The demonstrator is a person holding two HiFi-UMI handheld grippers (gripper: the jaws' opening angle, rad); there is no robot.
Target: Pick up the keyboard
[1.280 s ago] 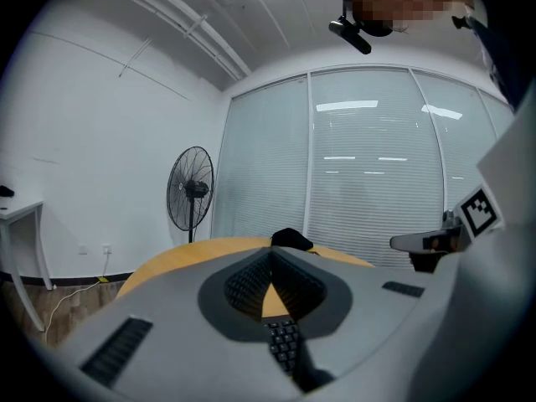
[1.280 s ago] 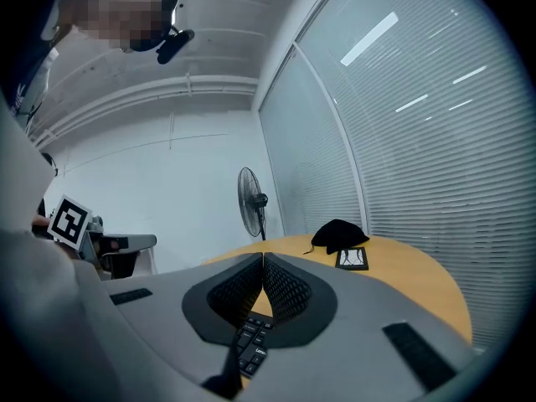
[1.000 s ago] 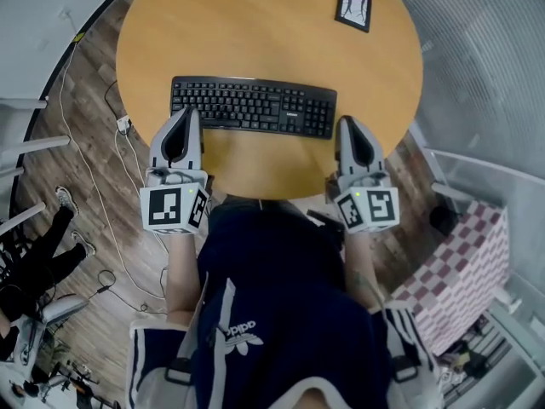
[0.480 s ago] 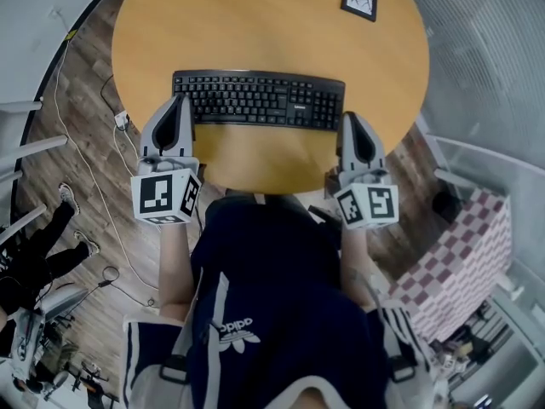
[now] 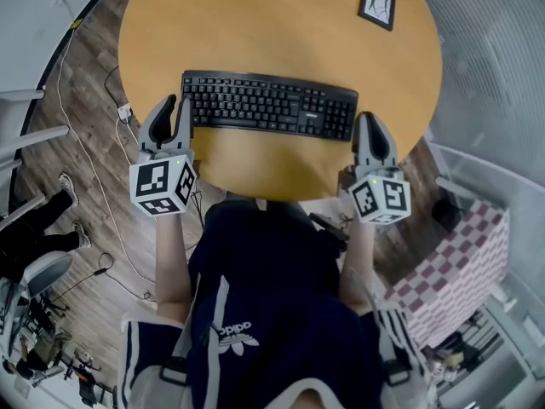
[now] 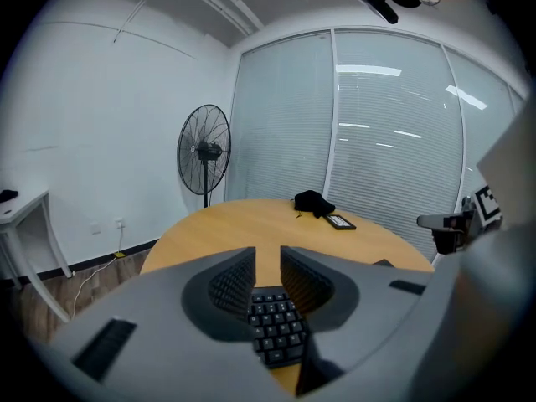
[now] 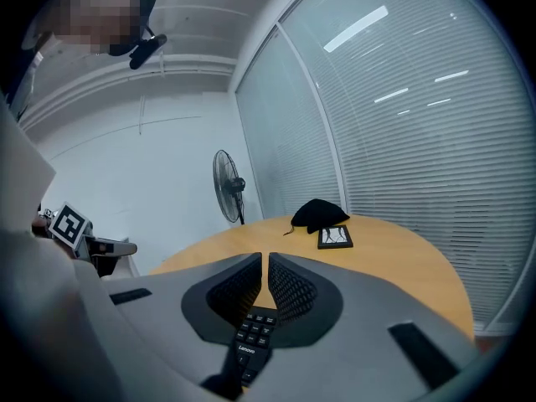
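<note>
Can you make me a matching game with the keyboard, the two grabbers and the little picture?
Things: 1 long black plastic keyboard; 2 left gripper; 3 right gripper; 4 small black-framed picture.
States: A jaws shut; B near the far edge of the round wooden table; C jaws apart; D lies between both grippers.
Pairs: 1-D, 2-C, 3-A, 4-B.
The left jaws have just been opening, with nothing between them yet.

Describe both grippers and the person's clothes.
The left gripper and the right gripper are grey with black pads; each carries a white cube with black markers. The left's jaws have just been opening, empty. The person wears a navy top with white stripes.
</note>
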